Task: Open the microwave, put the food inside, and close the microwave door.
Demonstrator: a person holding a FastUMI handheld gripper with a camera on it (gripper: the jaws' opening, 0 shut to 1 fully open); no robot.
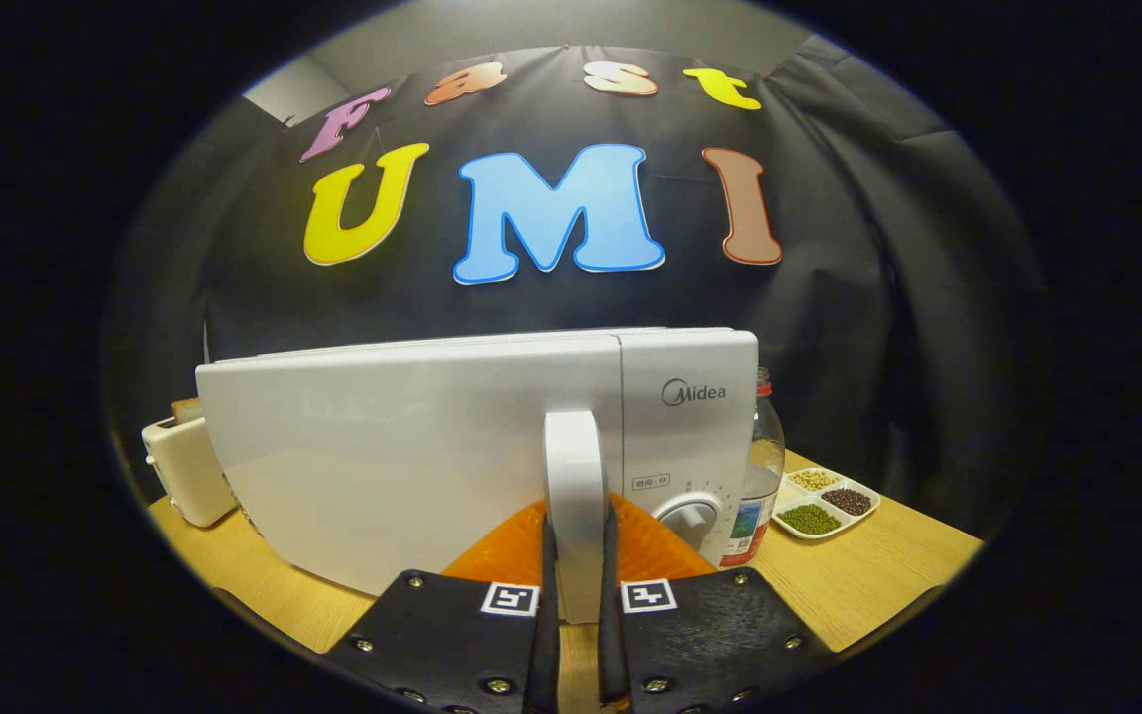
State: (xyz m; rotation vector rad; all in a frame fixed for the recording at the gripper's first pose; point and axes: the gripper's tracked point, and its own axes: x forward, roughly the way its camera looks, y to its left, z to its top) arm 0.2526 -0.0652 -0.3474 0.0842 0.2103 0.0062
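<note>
A white microwave [412,456] stands on the wooden table directly ahead. Its door fills the left and middle of the front, and a control panel with a round dial [695,516] sits to the right. My gripper [577,531] is shut on the door's upright white handle [573,451]. One finger [548,570] presses on the handle's left side and the other on its right. The door's lower edge comes forward toward me at the handle. I cannot tell whether a gap has opened at the panel side.
A white toaster [184,471] with a slice of bread in it stands left of the microwave. Right of it are a clear bottle [764,466] with a red cap and a white divided dish [826,504] of beans. Bare wooden tabletop [878,575] lies in front of the dish.
</note>
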